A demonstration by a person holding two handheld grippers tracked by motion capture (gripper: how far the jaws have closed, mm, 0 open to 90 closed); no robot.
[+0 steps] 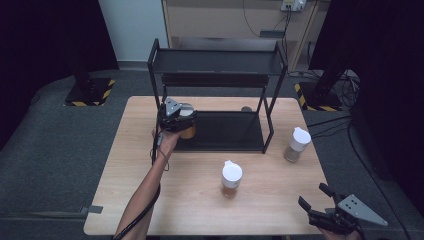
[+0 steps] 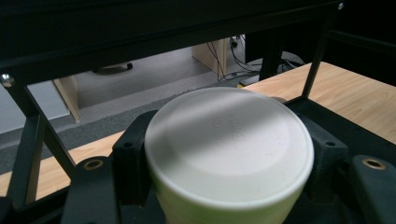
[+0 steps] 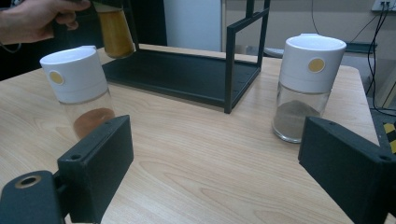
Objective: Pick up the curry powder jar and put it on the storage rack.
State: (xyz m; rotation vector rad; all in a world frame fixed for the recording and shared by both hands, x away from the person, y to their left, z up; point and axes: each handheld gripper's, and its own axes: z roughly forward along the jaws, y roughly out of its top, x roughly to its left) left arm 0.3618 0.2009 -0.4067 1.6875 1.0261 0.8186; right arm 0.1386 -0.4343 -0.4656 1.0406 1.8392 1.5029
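Three spice jars with white lids, counted. First jar (image 1: 187,122), amber contents, clamped between the jaws of the left gripper (image 1: 176,119) at the front left corner of the lower shelf of the black rack (image 1: 220,131); whether resting on the shelf or held just above it cannot be told. In the left gripper view, white lid (image 2: 229,144) seen from above, both black jaws pressed against its sides. In the right gripper view, amber jar body (image 3: 115,32) held beside a hand (image 3: 32,18) at the rack's near corner.

Second jar (image 1: 231,178), brownish powder at the bottom, upright on the desk (image 1: 140,165) in front of the rack, towards the near edge, well apart from the first. Third jar (image 1: 297,144), grey-brown powder, upright near the right edge of the desk, just beside the rack's right front post.

One rack, two shelves, standing at the far middle of the desk; upper shelf bare.

Two grippers. Right gripper (image 1: 320,200) at the near right corner of the desk, jaws spread wide apart, holding and touching nothing; in the right gripper view, second jar (image 3: 79,91) and third jar (image 3: 306,86) seen beyond the two open jaws.
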